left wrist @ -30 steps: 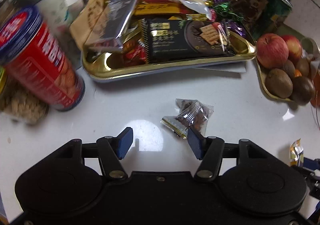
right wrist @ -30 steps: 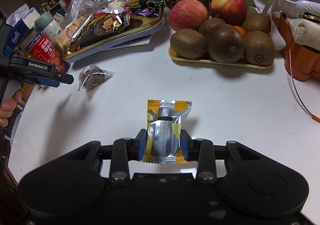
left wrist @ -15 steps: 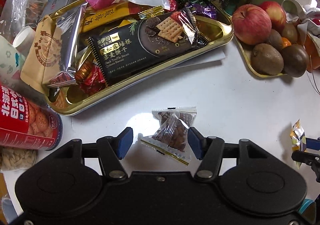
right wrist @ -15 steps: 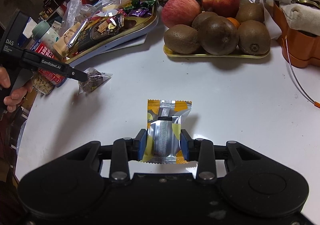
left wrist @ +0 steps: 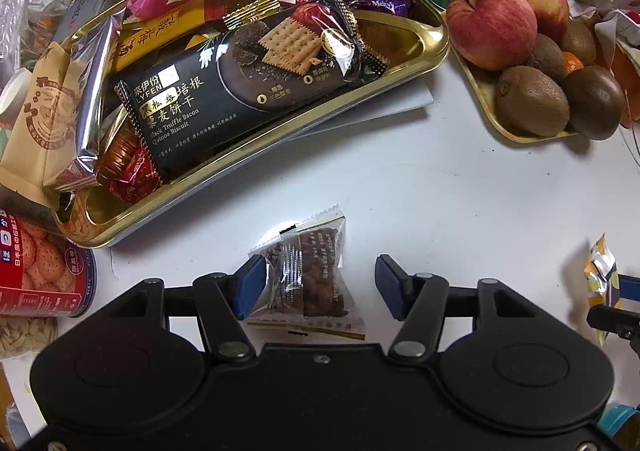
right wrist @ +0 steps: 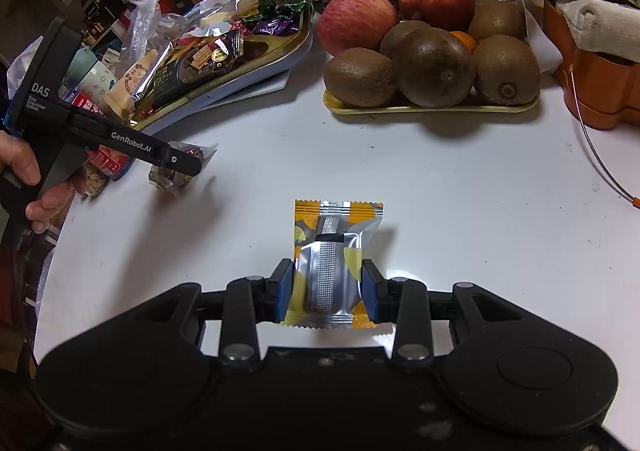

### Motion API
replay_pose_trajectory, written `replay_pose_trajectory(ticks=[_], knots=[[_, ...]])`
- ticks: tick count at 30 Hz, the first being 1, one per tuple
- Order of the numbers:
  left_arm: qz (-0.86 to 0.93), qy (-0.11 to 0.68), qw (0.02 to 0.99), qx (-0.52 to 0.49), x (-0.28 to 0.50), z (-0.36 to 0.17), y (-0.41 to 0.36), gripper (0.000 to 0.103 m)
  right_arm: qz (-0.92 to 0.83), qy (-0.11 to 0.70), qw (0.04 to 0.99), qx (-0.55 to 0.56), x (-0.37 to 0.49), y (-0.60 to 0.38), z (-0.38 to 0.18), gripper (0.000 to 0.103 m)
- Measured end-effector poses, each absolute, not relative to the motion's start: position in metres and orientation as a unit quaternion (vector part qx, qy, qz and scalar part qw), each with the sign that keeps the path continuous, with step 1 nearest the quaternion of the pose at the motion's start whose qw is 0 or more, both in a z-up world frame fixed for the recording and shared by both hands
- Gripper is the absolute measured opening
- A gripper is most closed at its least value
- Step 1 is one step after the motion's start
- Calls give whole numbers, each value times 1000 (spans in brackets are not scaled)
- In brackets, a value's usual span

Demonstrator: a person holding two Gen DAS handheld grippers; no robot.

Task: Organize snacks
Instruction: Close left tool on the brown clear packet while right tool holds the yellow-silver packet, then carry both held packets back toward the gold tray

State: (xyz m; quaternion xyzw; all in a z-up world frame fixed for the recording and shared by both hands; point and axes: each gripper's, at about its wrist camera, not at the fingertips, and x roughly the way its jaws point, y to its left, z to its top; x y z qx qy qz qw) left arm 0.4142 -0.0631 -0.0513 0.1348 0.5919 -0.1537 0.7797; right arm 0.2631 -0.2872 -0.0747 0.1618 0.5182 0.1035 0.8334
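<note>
A clear packet of brown snack lies on the white table, between the fingers of my left gripper. That gripper is open: its left pad is at the wrapper's edge and its right pad stands clear of it. In the right wrist view the left gripper hangs over the same clear packet. My right gripper is shut on a yellow and silver packet and holds it just above the table. The gold tray, piled with snack packs and sweets, stands behind.
A yellow tray of apples and kiwis sits at the right. A red biscuit tin stands at the left table edge. An orange container and a wire are at the far right. A person's hand grips the left handle.
My left gripper has come down over the clear packet and rolled, so the packet now lies between its fingers. The right gripper holds the yellow packet as before.
</note>
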Motion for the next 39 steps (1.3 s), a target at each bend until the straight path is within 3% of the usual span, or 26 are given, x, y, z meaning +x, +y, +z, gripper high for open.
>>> replay_pose_trajectory(ticks=[4, 11, 28, 39], knots=[[-140, 601, 775, 138, 413, -63, -65, 52, 104, 518, 833, 161, 263, -286, -76, 38], [-135, 589, 788, 113, 409, -66, -57, 45, 110, 516, 834, 159, 262, -284, -76, 38], [-77, 565, 820, 47, 337, -66, -9, 41, 118, 519, 834, 142, 259, -269, -70, 38], [-30, 532, 845, 44, 253, -38, 44, 41, 118, 499, 845, 153, 228, -241, -41, 38]])
